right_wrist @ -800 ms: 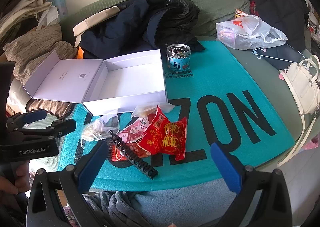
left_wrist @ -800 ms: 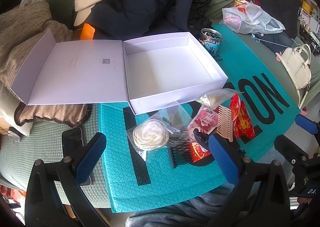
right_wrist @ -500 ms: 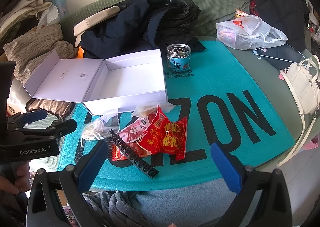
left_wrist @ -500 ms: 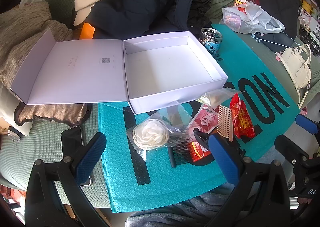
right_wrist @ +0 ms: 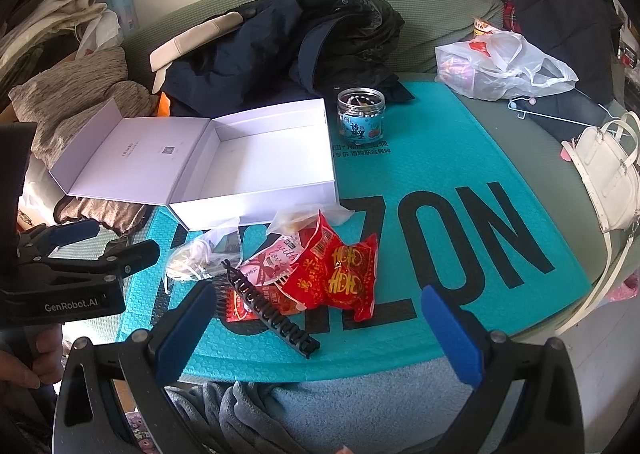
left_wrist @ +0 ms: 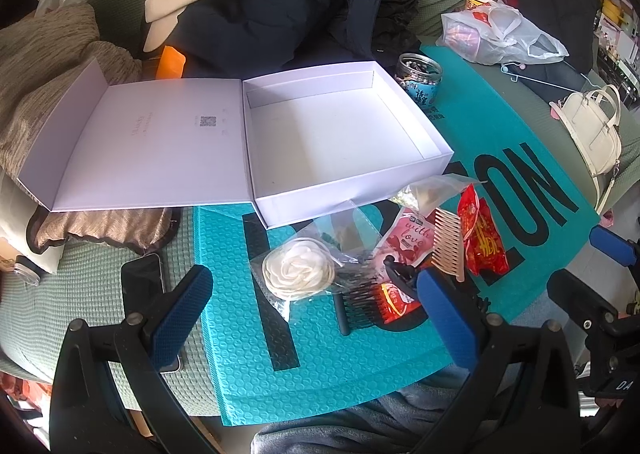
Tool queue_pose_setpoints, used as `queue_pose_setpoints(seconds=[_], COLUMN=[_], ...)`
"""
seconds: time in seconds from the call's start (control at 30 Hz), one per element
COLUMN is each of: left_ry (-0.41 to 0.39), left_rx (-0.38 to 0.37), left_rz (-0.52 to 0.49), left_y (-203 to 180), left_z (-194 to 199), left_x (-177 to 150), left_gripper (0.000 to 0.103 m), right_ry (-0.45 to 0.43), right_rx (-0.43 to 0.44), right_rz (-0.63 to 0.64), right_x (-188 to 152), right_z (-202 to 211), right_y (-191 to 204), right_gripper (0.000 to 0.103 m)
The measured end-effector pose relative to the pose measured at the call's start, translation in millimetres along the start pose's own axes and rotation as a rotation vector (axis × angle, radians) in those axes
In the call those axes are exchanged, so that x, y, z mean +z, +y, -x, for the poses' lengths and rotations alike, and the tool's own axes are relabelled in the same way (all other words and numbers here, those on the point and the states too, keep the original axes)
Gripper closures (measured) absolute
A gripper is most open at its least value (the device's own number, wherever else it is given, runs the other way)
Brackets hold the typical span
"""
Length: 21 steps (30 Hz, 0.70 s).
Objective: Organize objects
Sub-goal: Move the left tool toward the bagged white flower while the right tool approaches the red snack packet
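Small loose items heaped just in front of open white cardboard box (left_wrist: pixel 340 142), box empty: cream fabric rose in clear plastic bag (left_wrist: pixel 298 269), black plastic hair comb (right_wrist: pixel 268 308), pink wide-tooth comb (left_wrist: pixel 450 244), pink "with love" sachet (left_wrist: pixel 408 234), red foil snack packets (right_wrist: pixel 340 274). Bags look light, crinkly, slippery; best pinched at a flat edge. Combs stiff, take by the spine. Glass-look jar with blue label (right_wrist: pixel 360 114) behind box, likely heavier. Left tongs (left_wrist: pixel 316 318) spread wide, nothing held; right tongs (right_wrist: pixel 320 334) likewise released, hovering near pile. All lies on teal bubble mailer (right_wrist: pixel 460 158) over green sofa cushion (left_wrist: pixel 72 294); dark jacket (right_wrist: pixel 300 42), white handbag (right_wrist: pixel 608 170) around.
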<state>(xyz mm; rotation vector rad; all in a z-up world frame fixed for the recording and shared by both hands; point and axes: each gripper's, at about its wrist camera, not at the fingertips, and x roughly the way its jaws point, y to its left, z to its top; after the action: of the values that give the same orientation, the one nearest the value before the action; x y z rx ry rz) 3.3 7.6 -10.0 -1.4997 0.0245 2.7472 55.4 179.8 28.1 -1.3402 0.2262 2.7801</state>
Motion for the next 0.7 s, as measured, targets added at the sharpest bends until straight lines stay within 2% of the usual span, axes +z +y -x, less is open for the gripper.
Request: queue_pose_setpoints(seconds=[0.27,0.7], left_ry=[0.016,0.049], left_rx=[-0.006,-0.038], left_rz=[-0.001,0.010], left_y=[-0.3,3.9], left_z=[-2.2,-8.1], left_x=[-0.7,-18.9], left_gripper=[0.001,0.001], right_ry=[0.002,0.003], right_rx=[0.002,0.013], right_rz=[-0.003,-0.041], right_x=[0.5,-24.0], right_z=[-0.2,-2.6], right_y=[-0.4,-4.0], right_gripper=[0.001,0.001])
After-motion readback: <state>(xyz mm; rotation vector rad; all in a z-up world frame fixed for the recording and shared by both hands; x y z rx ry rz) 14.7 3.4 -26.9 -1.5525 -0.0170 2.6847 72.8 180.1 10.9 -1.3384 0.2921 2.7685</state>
